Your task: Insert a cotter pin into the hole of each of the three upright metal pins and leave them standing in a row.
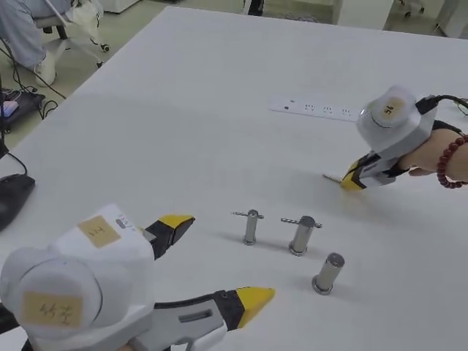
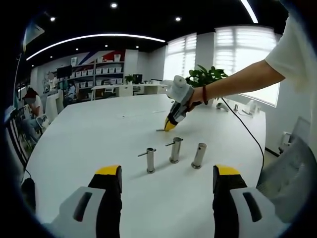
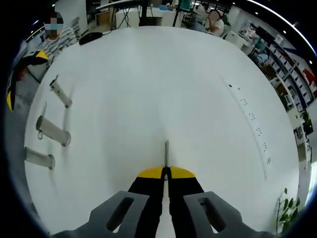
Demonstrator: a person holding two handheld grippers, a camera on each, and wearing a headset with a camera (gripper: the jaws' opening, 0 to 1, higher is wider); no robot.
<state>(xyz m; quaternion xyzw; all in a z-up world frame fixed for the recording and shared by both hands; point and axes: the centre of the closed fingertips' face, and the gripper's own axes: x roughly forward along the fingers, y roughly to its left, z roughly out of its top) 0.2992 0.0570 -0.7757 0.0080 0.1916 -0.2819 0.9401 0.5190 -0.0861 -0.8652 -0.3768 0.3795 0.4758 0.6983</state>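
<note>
Head view shows two metal pins point(image 1: 251, 227) already crossed by fitted cotter pins point(image 1: 241, 214), while the third metal pin point(image 1: 329, 273) stands bare just beside them on the table point(image 1: 183, 110). The right gripper point(image 1: 351, 183), jaws closed on the last cotter pin point(image 1: 333, 177), sits well apart from the row; the left gripper point(image 1: 219, 259) hovers spread wide and empty nearby. The final insertion seems in hand: next, the held pin's tip must be carried over and lined up with the bare pin's hole.

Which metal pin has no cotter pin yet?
The bare metal pin, right end of the row in head view; middle pin and left pin each carry one.
</note>
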